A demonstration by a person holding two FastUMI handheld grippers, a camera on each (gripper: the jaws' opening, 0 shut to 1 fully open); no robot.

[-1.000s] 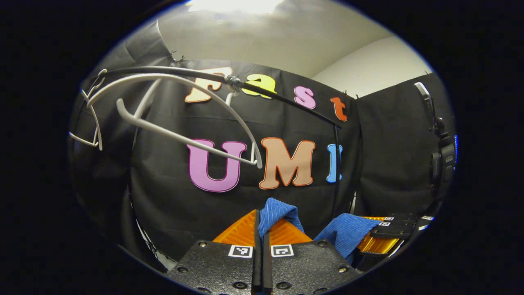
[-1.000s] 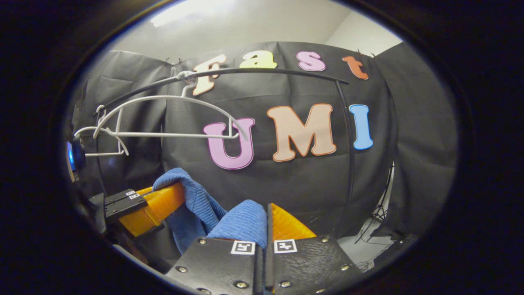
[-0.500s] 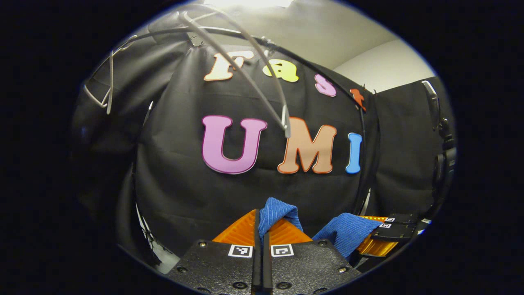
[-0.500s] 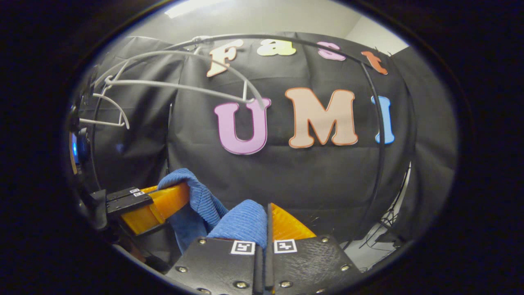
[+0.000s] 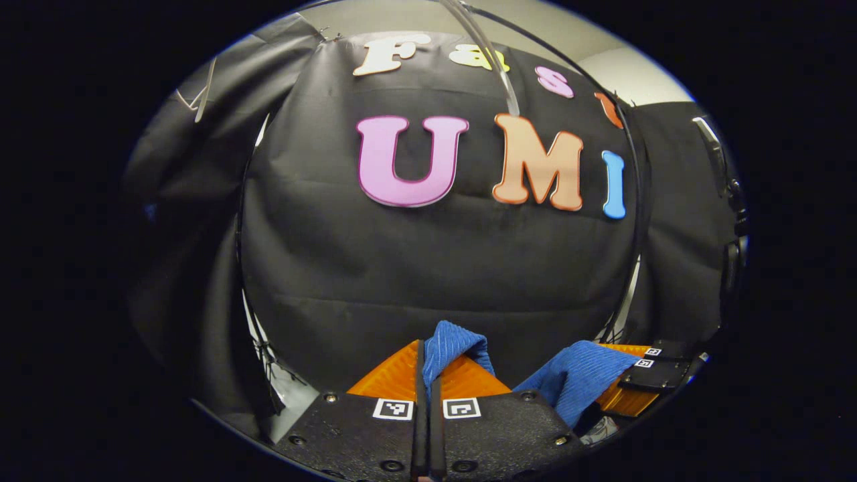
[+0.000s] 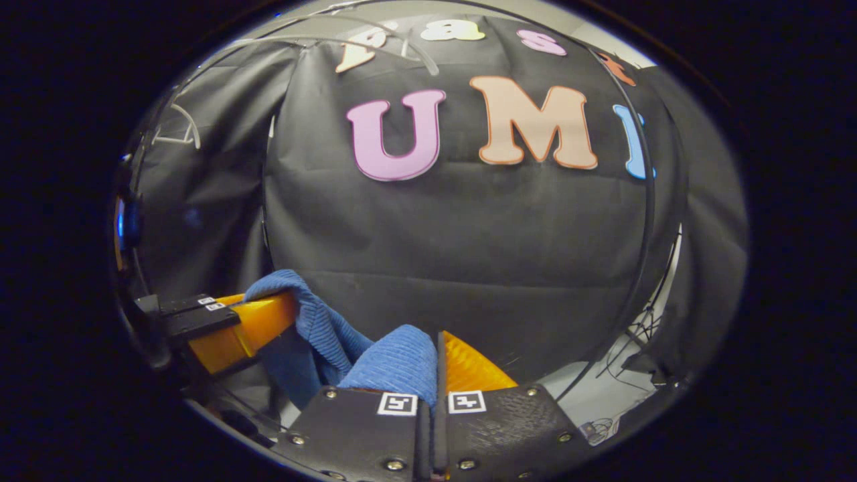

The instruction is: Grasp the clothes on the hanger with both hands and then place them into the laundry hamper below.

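The blue garment [image 5: 450,343] is clamped between the closed jaws of the left gripper [image 5: 428,375] and, at 6 o'clock in its own view, the right gripper [image 6: 434,365]. The white hanger [image 5: 492,63] stands bare at 12 o'clock. Carrying step judged underway; lowering into the hamper is required next. Hamper contents cannot be told.

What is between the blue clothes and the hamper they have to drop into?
I cannot tell: the hamper lies below what these views take in. Both the left gripper and the right gripper are shut on the blue clothes, already off the white hanger.
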